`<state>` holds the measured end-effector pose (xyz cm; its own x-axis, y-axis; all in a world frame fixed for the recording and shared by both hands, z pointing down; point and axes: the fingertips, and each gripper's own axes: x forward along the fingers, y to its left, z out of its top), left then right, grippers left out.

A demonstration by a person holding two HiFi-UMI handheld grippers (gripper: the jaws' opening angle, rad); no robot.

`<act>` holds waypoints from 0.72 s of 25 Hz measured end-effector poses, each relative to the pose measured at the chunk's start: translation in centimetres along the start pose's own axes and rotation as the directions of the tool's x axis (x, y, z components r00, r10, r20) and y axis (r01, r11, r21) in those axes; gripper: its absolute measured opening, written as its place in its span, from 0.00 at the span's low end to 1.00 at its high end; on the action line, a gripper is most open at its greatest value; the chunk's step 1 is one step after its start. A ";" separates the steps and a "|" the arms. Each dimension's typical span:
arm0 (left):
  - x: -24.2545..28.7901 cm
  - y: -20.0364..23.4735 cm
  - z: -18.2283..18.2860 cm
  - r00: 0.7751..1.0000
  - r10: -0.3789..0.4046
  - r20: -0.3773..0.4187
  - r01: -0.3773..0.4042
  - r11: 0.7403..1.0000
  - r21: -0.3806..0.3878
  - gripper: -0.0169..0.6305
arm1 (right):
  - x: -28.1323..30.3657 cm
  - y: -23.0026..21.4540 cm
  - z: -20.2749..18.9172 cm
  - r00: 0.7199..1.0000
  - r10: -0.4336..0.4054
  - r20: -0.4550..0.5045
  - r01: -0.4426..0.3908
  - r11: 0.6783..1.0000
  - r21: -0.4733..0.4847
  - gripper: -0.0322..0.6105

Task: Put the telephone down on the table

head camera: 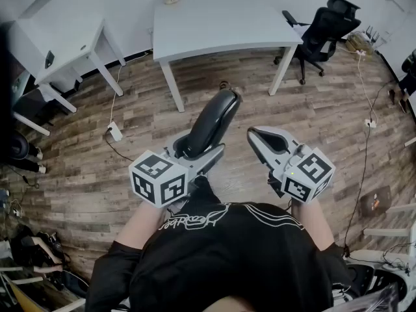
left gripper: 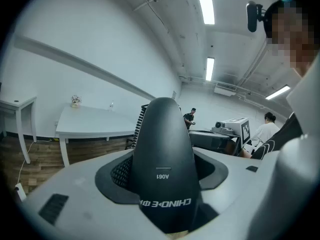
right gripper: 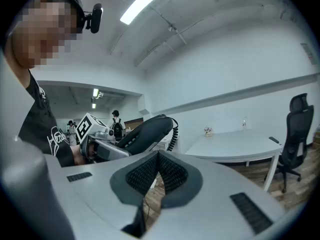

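Left gripper (head camera: 198,153) clamps the phone (head camera: 214,119) by one end. It's top-heavy and could pivot loose before the table (head camera: 221,18) — right gripper (head camera: 263,138) is closed, empty.

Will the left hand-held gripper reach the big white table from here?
Probably not yet: the left hand-held gripper holds the telephone over wooden floor, and the table stands well ahead. Stepping closer should do.

The black telephone handset (head camera: 213,119) sits gripped in the left claw (head camera: 198,151), short of the white table (head camera: 221,25).
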<state>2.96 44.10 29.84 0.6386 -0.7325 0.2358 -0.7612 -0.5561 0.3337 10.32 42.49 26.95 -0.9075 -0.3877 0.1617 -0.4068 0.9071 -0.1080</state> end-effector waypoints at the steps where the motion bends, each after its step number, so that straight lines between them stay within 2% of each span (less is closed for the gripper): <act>1: -0.2 0.3 -0.1 1.000 0.000 -0.001 0.000 1.000 -0.004 0.46 | 0.3 0.1 -0.1 1.000 0.001 -0.002 -0.001 1.000 -0.001 0.11; 8: -0.9 2.4 -0.6 1.000 0.002 0.002 -0.002 0.999 -0.038 0.46 | 2.2 0.1 -0.6 1.000 0.002 -0.012 -0.002 1.000 0.010 0.11; 18: 1.4 6.6 -1.3 0.999 -0.021 -0.030 0.018 0.995 -0.093 0.46 | 5.7 -2.6 -2.5 0.999 0.004 -0.045 0.000 0.997 0.079 0.11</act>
<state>-1.05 39.91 33.54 0.6573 -0.7087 0.2562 -0.7358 -0.5301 0.4214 6.43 38.33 30.59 -0.9034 -0.3762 0.2057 -0.4134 0.8916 -0.1847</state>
